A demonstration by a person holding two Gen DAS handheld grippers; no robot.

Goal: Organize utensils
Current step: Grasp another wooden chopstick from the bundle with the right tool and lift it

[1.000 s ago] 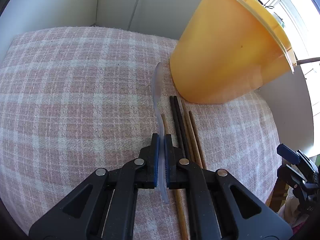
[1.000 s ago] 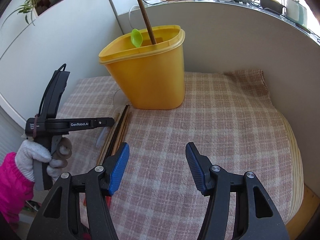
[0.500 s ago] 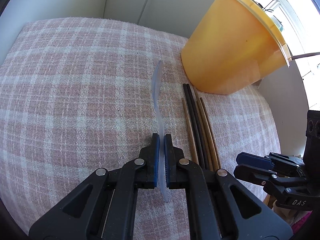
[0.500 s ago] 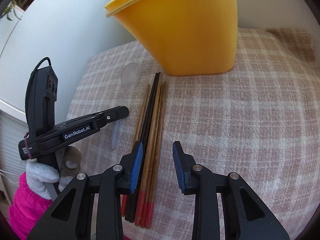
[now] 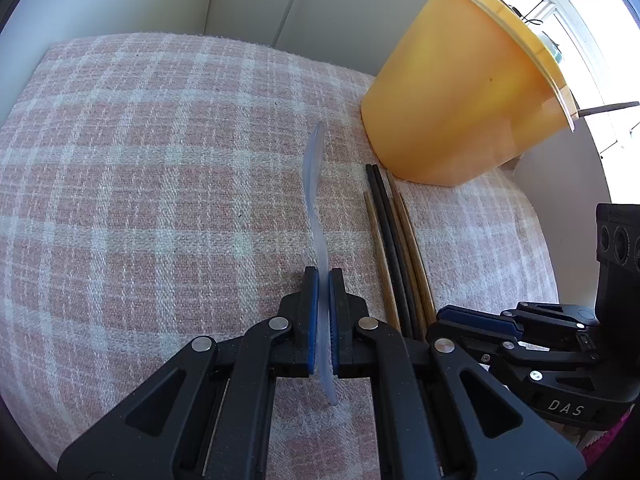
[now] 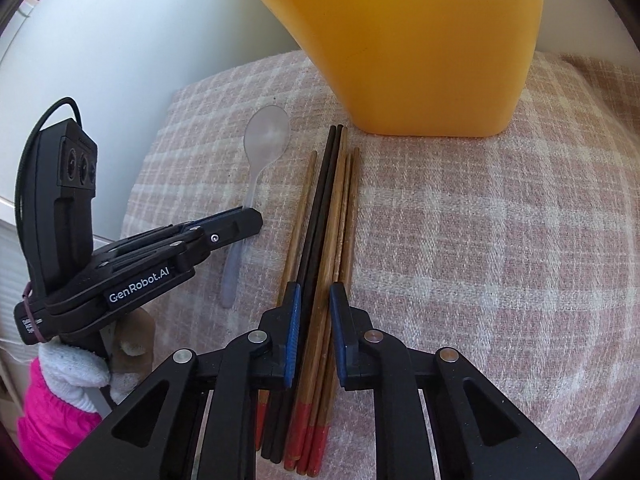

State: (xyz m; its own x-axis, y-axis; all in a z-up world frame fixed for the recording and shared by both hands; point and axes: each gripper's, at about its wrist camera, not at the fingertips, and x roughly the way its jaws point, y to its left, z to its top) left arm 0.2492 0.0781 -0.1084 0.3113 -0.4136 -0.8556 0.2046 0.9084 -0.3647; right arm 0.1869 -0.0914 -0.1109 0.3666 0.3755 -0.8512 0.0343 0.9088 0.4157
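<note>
Checked cloth [image 6: 480, 240] | left hand-held gripper [image 5: 324, 280] clamps clear spoon [image 5: 314, 184] | right hand-held gripper [image 6: 314, 292] closing around chopsticks [image 6: 328, 216] (contact unclear)

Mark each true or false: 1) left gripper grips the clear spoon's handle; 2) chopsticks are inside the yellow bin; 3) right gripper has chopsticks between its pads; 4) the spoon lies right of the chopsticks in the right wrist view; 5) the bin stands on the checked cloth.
1) True. The left gripper is shut on the clear spoon at its handle.
2) False. The chopsticks lie on the checked cloth in front of the yellow bin.
3) True. The right gripper straddles several chopsticks, its jaws closing.
4) False. It lies left of them.
5) True.
</note>
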